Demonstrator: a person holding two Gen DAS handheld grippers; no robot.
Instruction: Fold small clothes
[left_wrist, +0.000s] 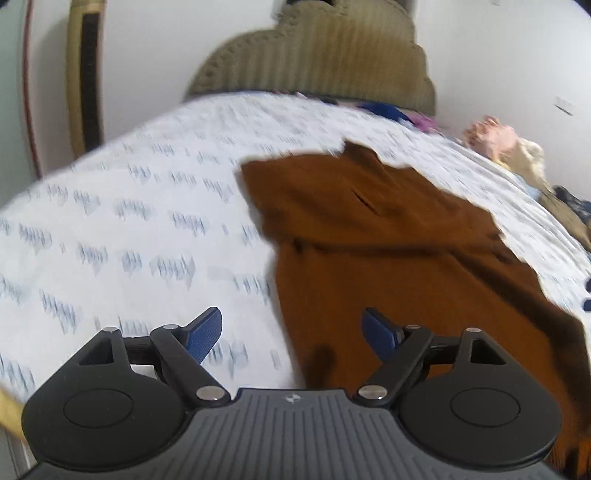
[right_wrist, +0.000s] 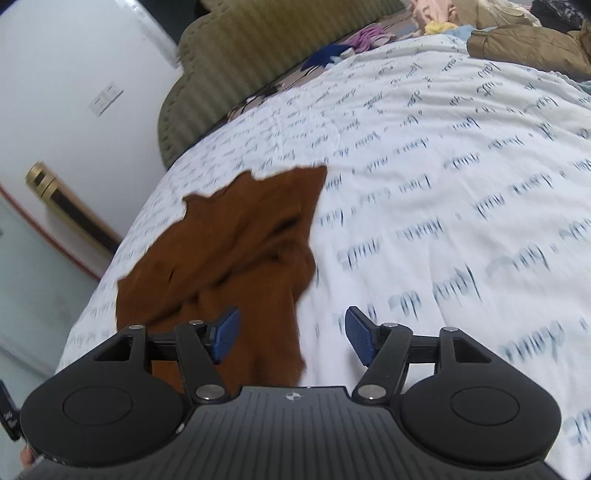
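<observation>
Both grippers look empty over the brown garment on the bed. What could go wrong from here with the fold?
1. The brown garment lies rumpled, with overlapping layers and ragged edges; a pinch may catch several layers and fold unevenly.
2. Both the left gripper and right gripper are open and holding nothing, and both views are motion-blurred, so edges could be misjudged.
3. The printed bedsheet might get pinched together with the garment.

White walls (left_wrist: 498, 55) all round. Bed under a white sheet (right_wrist: 424, 166) printed with blue script. Olive padded headboard (left_wrist: 314, 55), ribbed and scallop-edged, against the wall. Wall switch (right_wrist: 106, 99) beside it. Tall gold-and-black unit (left_wrist: 84, 81) upright by the wall. Pale floor (right_wrist: 33, 295) below. Heaped clothes (right_wrist: 517, 40) along the bed's far edge.
</observation>
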